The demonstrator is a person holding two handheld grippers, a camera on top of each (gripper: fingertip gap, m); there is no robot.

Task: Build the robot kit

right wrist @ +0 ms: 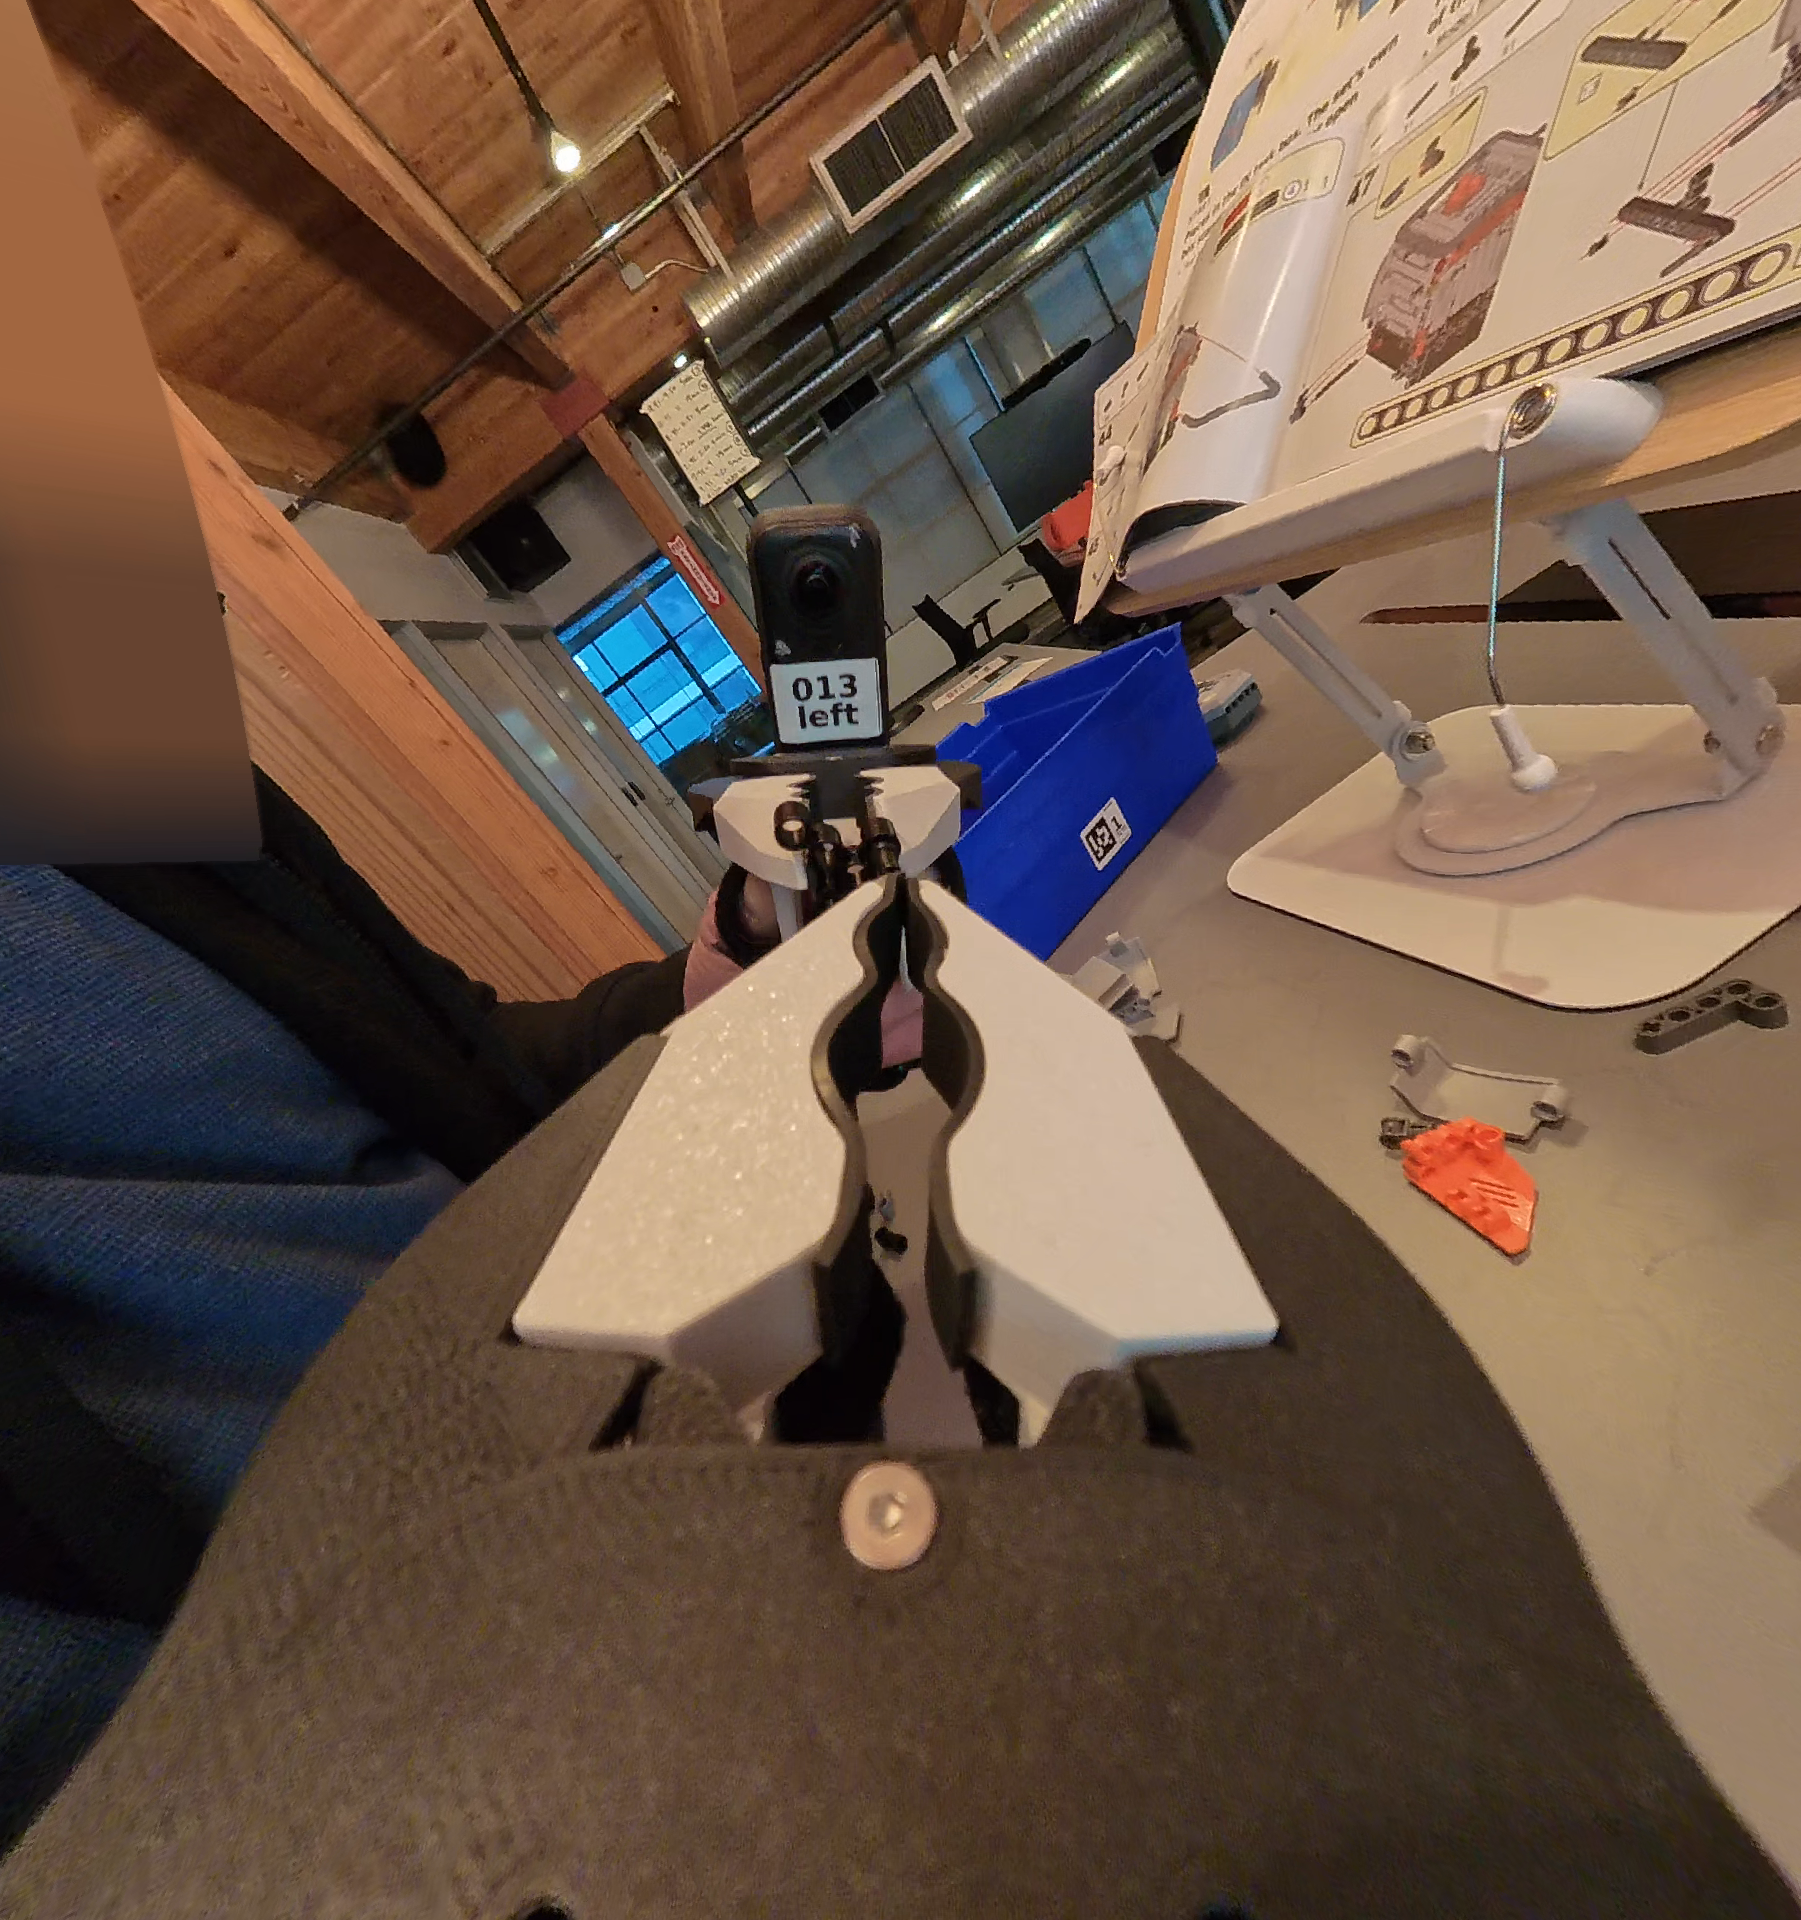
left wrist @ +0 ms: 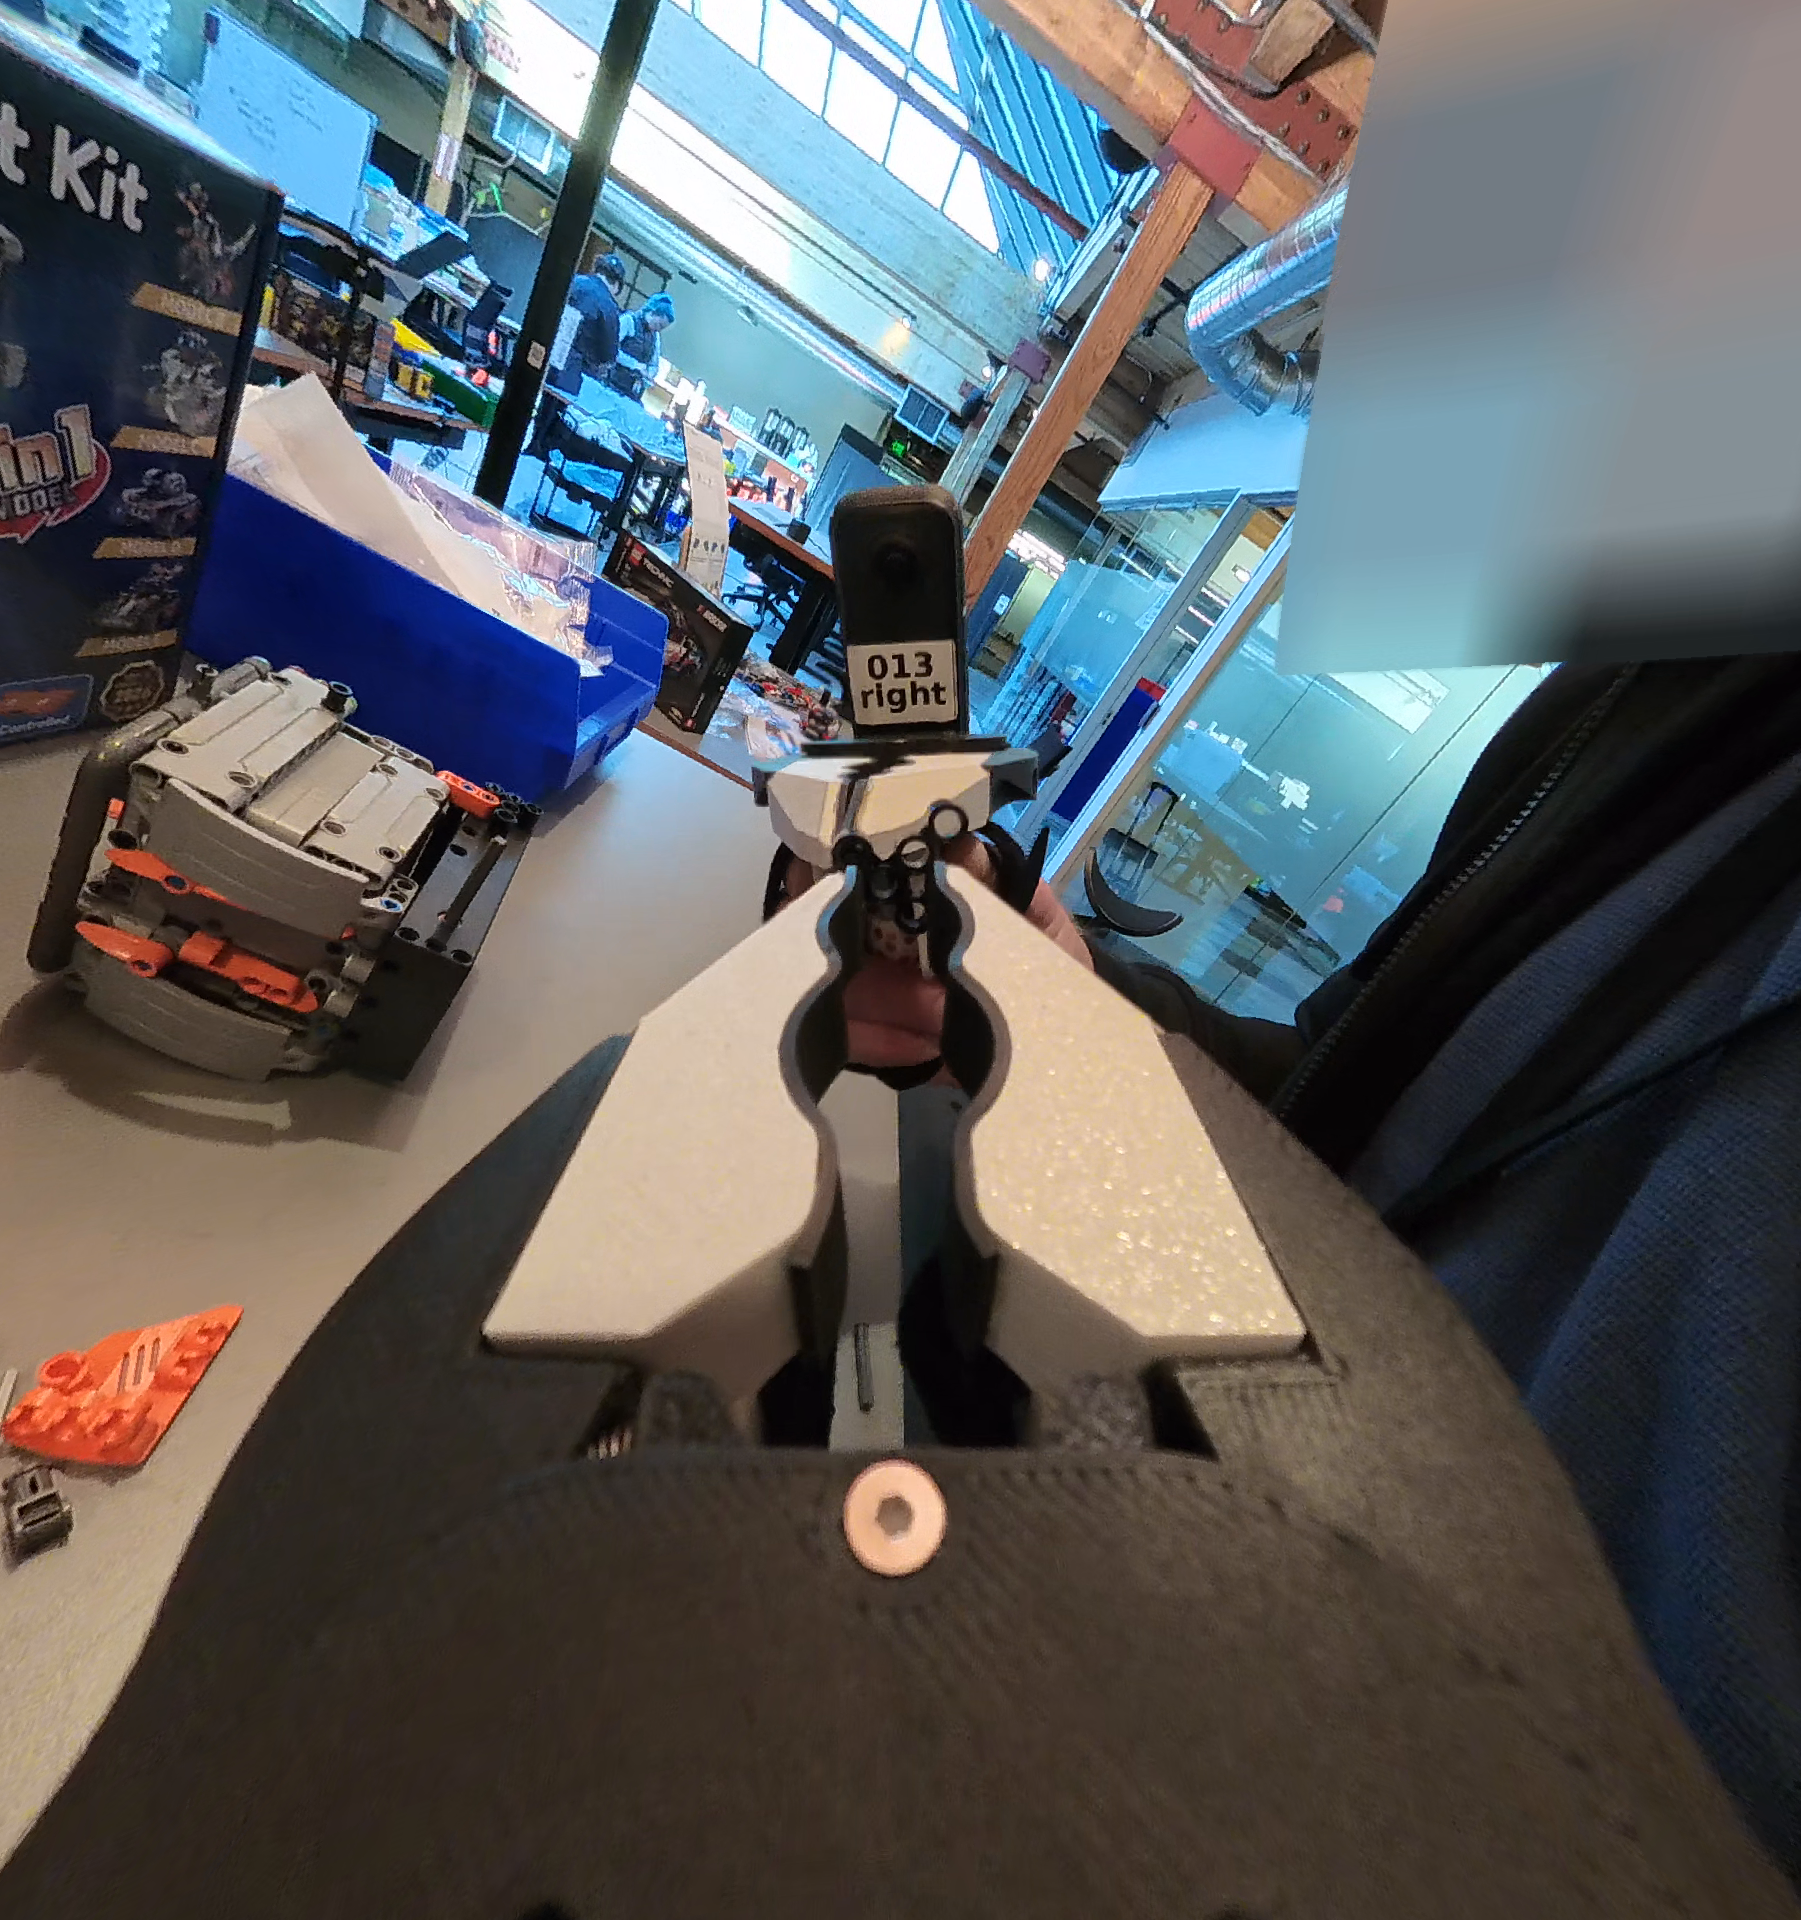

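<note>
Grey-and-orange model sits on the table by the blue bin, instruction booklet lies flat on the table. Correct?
Not quite. The instruction booklet isn't flat on the table: it's propped open on a tilted white stand, per the right wrist view. The grey-and-orange model does sit on the table by the blue bin.

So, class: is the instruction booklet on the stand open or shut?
Open. The instruction booklet lies spread on the tilted stand, its printed pages facing out.

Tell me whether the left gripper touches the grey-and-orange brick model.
Apart: the left wrist view shows bare table between the left gripper and the model.
</note>
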